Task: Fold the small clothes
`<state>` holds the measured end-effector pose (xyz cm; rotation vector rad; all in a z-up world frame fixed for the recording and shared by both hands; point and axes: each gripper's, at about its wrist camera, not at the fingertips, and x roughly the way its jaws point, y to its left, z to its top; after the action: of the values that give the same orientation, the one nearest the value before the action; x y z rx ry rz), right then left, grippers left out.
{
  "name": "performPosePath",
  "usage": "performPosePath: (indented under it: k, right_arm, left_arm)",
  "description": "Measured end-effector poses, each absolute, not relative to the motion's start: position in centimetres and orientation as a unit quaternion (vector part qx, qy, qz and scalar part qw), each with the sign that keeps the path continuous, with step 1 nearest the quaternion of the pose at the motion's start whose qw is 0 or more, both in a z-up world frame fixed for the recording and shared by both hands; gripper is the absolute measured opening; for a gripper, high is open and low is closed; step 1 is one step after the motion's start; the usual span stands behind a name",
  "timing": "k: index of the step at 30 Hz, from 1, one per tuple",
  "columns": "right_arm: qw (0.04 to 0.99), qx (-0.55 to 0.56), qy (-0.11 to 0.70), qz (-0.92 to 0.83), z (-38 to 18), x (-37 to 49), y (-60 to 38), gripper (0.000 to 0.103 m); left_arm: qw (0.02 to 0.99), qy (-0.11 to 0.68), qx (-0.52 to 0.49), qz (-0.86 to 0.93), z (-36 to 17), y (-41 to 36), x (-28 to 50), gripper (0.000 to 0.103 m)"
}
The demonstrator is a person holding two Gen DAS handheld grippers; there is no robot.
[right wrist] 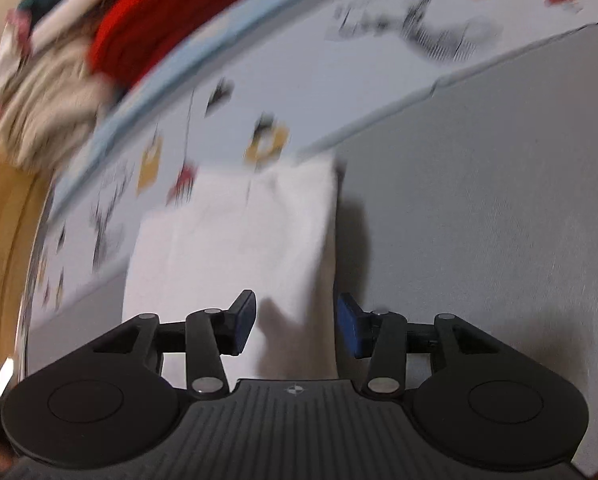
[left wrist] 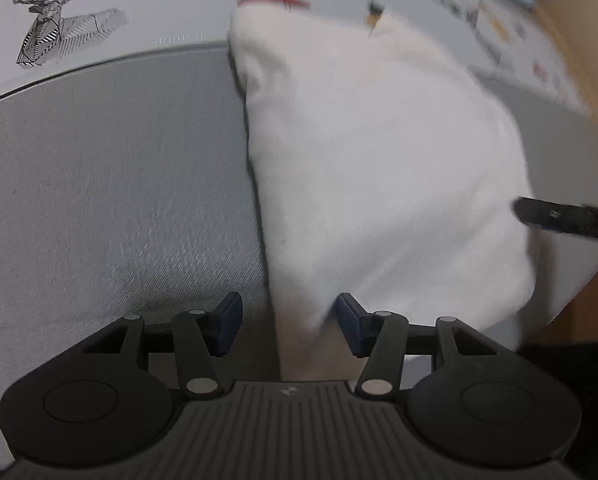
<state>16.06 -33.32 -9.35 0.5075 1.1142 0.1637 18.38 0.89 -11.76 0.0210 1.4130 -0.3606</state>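
A white folded garment (left wrist: 379, 160) lies on a grey mat (left wrist: 119, 180). My left gripper (left wrist: 289, 324) stands open over its near left corner, and the cloth's edge runs between the two blue pads without being pinched. One dark finger of my right gripper (left wrist: 559, 218) reaches in over the garment's right side. In the right wrist view the same white garment (right wrist: 235, 232) lies flat on the grey mat (right wrist: 479, 200). My right gripper (right wrist: 297, 324) is open just above the garment's near edge. That view is blurred.
The mat rests on a pale printed sheet with a deer drawing (left wrist: 59, 32). A pile of clothes, among them a red garment (right wrist: 179, 12) and a beige one (right wrist: 47, 112), lies beyond the sheet. A wooden surface (right wrist: 3, 208) borders the sheet.
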Motion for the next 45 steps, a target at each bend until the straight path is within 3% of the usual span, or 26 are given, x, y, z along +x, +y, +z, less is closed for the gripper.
performPosePath:
  k: [2, 4, 6, 12, 14, 15, 16, 21, 26, 29, 35, 36, 38, 40, 43, 45]
  right_arm:
    - [0.813, 0.192, 0.540, 0.101, -9.5, 15.2, -32.5, 0.043]
    - [0.811, 0.185, 0.540, 0.129, -9.3, 14.0, -32.4, 0.006]
    - [0.811, 0.185, 0.541, 0.122, -9.2, 13.5, -32.8, 0.003]
    - [0.849, 0.215, 0.481, 0.043, -7.7, 13.1, -35.4, 0.006]
    - [0.854, 0.252, 0.454, 0.033, -7.3, 13.1, -36.4, 0.021]
    - [0.850, 0.264, 0.454, 0.029, -7.5, 13.3, -36.6, 0.045]
    - [0.845, 0.272, 0.460, 0.027, -7.9, 13.6, -36.5, 0.051]
    - [0.847, 0.239, 0.472, 0.060, -8.4, 15.6, -33.7, 0.051]
    - [0.828, 0.211, 0.516, 0.060, -10.1, 17.9, -31.7, 0.053]
    - [0.816, 0.223, 0.532, 0.042, -11.0, 18.6, -31.6, 0.059]
    - [0.811, 0.235, 0.534, 0.035, -11.7, 19.2, -31.3, 0.058]
    - [0.813, 0.232, 0.534, 0.037, -11.8, 19.3, -31.1, 0.056]
    - [0.814, 0.235, 0.530, 0.047, -11.7, 19.5, -30.8, 0.042]
    - [0.818, 0.232, 0.524, 0.054, -11.5, 19.7, -30.5, 0.028]
    - [0.822, 0.227, 0.520, 0.046, -11.4, 19.9, -30.1, 0.019]
    - [0.826, 0.233, 0.512, 0.038, -11.1, 20.1, -30.1, 0.017]
  left_arm:
    - [0.740, 0.651, 0.029, -0.166, -12.2, 0.4, 18.1, 0.058]
    - [0.743, 0.647, 0.038, -0.170, -11.9, 0.1, 18.0, 0.058]
    - [0.746, 0.641, 0.014, -0.182, -11.3, 0.2, 18.0, 0.058]
    - [0.774, 0.598, -0.111, -0.174, -9.8, 2.9, 19.4, 0.061]
    - [0.779, 0.593, -0.131, -0.157, -9.9, 3.5, 20.0, 0.061]
    - [0.782, 0.590, -0.132, -0.152, -10.0, 3.6, 20.2, 0.061]
    - [0.784, 0.588, -0.133, -0.149, -10.0, 3.5, 20.5, 0.061]
    - [0.786, 0.585, -0.133, -0.150, -10.5, 2.5, 21.2, 0.061]
    - [0.782, 0.588, -0.147, -0.146, -11.7, 2.9, 21.6, 0.071]
    - [0.773, 0.593, -0.171, -0.144, -12.9, 3.4, 22.1, 0.073]
    - [0.758, 0.600, -0.203, -0.153, -14.2, 3.0, 23.9, 0.073]
    - [0.758, 0.600, -0.207, -0.154, -14.3, 2.9, 24.2, 0.073]
    - [0.761, 0.595, -0.206, -0.155, -14.4, 2.5, 24.6, 0.071]
    - [0.766, 0.591, -0.198, -0.157, -14.3, 2.1, 24.9, 0.061]
    - [0.774, 0.583, -0.183, -0.167, -13.8, 1.7, 25.2, 0.041]
    - [0.786, 0.569, -0.169, -0.174, -13.0, 1.6, 25.5, 0.035]
